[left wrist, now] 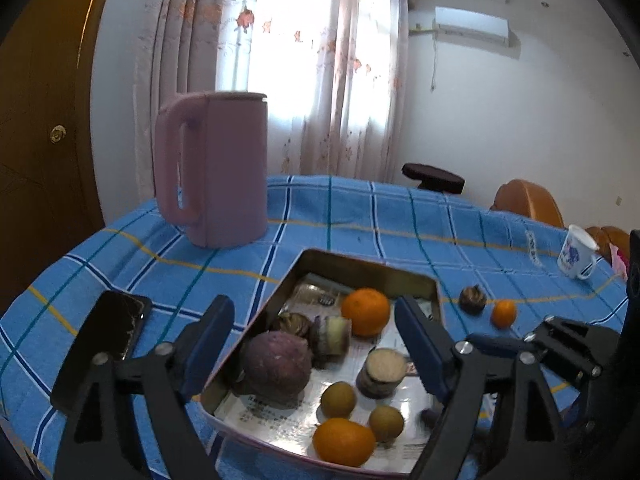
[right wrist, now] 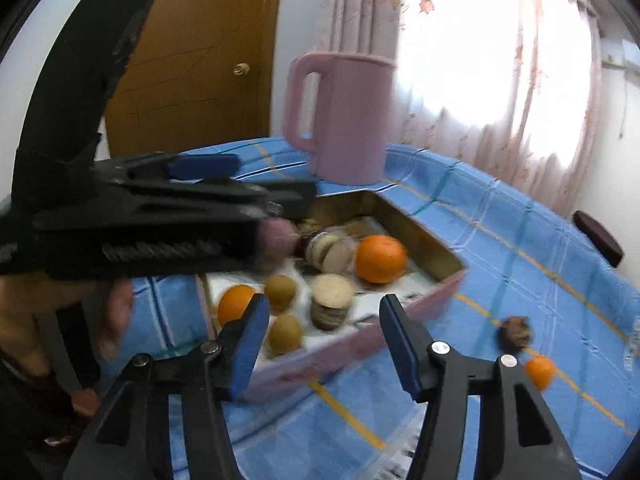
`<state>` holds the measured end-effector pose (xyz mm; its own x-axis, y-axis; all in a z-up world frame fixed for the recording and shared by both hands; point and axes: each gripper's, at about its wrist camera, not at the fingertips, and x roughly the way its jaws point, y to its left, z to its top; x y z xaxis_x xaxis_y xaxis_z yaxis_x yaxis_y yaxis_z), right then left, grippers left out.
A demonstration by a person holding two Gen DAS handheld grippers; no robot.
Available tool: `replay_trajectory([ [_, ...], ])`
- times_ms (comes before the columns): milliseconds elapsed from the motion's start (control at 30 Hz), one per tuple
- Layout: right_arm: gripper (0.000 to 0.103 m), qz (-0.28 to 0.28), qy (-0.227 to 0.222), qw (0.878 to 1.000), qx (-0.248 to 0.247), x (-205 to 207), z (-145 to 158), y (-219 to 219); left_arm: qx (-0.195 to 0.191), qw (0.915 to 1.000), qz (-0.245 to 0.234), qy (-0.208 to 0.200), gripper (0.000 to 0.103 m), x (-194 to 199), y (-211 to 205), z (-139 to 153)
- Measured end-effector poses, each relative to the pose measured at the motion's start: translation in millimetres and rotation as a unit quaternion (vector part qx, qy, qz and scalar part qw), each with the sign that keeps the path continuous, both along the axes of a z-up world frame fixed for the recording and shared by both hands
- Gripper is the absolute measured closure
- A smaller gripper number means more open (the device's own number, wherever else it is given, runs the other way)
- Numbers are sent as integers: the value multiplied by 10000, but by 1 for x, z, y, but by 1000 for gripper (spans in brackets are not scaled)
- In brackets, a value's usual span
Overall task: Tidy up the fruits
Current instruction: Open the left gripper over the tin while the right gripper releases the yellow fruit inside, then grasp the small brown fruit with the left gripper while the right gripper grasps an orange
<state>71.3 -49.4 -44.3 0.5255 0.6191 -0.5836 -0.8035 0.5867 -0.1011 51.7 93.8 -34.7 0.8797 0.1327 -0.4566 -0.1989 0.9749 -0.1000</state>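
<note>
My left gripper stood apart, empty, over the tray | right gripper apart, empty, beside its wall | small orange and dark fruit lay outside, uncollected.

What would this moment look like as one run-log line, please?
left gripper: open, over tray | right gripper: open, empty | outside tray: small orange, dark fruit

The left gripper hides part of the purple fruit, itself blurred
</note>
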Motion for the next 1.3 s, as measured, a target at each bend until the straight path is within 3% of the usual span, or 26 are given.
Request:
replay_trajectory([
  [100,44,-550,-73,9984,-53,20,7,-37,18,9999,-107,-90,11,1,-11,6],
  [300,44,-1740,419,9838,-123,77,0,-95,171,9981,-587,-29,10,13,-54,8],
  [633,44,-1826,995,9770,-479,119,-30,-86,487,9933,-995,332,9,45,-99,2],
  [700,61,-1822,1176,9747,-539,127,-38,-85,536,9924,-1039,389,9,48,-103,1],
  [767,62,-1801,1237,9750,-408,127,-39,-91,611,9912,-1086,442,9,54,-109,1],
  [933,63,-2025,1068,9732,-191,125,-32,-112,634,9886,-1218,615,9,70,-124,-2],
  [1167,63,-2642,946,9598,49,136,-26,-159,719,9810,-1503,995,9,100,-155,-15],
  [1300,62,-2696,897,9586,188,135,-24,-169,783,9768,-1556,1245,11,121,-167,-24],
])
